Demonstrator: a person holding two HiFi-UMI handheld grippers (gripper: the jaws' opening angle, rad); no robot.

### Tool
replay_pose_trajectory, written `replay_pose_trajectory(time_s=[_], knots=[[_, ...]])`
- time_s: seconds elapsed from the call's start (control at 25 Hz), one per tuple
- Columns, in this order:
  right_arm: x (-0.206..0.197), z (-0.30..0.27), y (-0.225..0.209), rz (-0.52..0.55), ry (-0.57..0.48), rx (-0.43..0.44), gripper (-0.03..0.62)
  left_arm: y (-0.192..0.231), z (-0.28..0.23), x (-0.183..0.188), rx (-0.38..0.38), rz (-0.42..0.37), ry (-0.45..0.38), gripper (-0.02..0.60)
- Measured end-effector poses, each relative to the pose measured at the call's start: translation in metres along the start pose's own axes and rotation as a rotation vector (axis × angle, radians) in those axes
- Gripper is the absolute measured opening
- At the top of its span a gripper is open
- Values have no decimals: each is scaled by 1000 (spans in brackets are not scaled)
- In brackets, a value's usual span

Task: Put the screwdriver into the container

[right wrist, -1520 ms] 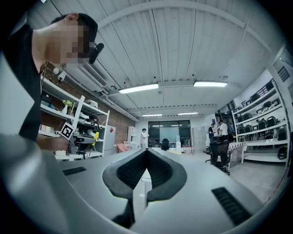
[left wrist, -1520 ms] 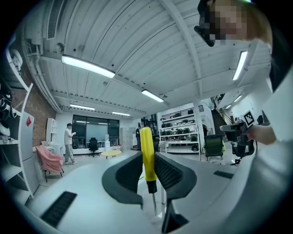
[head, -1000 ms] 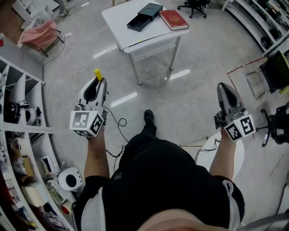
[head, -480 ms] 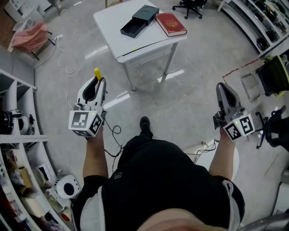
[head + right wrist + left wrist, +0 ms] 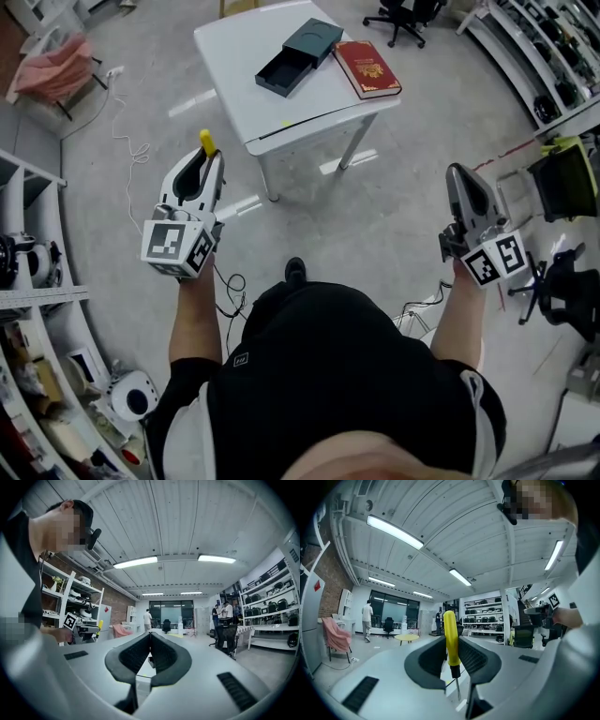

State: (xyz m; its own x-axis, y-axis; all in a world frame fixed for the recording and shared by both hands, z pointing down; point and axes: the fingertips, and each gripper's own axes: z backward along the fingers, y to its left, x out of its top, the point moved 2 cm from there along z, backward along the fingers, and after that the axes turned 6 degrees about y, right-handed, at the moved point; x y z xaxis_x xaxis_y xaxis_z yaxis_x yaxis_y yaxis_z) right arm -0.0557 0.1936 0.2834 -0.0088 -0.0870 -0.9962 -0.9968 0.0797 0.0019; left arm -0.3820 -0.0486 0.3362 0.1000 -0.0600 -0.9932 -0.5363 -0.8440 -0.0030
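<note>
A yellow-handled screwdriver [image 5: 450,639] stands upright between the jaws of my left gripper [image 5: 204,155], which is shut on it; its yellow handle end [image 5: 205,142] sticks out past the jaw tips. The dark open-drawer container [image 5: 298,55] lies on the white table [image 5: 253,84] ahead, beyond the left gripper. My right gripper [image 5: 465,186] is held out at the right, over the floor, its jaws shut with nothing between them [image 5: 150,637]. Both grippers are short of the table.
A red book [image 5: 373,68] lies beside the container on the table. Shelving [image 5: 28,281] lines the left side and more racks [image 5: 544,56] the right. Office chairs [image 5: 403,11] stand behind the table. A cable [image 5: 230,281] trails on the floor.
The view has shifted forward: the table with container and book now sits closer to both grippers. The left gripper keeps hold of the screwdriver; the right stays shut.
</note>
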Motion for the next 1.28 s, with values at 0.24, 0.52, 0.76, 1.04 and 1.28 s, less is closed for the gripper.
replay_pose_trajectory(time_s=[0.24,0.52,0.76,1.04,1.28], knots=[[4,-39,-2,-6,-4,17,28,25,-21,1,-4,6,1,87],[7,-67,-7,-10,6,41,28,39,-32,-1,6,31,-11,87],[3,-86,-24,-28,0,78,28,41,-45,-4,32,42,2,87],[-8,-124,-74,-74,-10,145,28,38,-79,-4,90,38,35,87],[-17,-162,-138,-97,6,217,28,24,-137,2,145,47,60,86]])
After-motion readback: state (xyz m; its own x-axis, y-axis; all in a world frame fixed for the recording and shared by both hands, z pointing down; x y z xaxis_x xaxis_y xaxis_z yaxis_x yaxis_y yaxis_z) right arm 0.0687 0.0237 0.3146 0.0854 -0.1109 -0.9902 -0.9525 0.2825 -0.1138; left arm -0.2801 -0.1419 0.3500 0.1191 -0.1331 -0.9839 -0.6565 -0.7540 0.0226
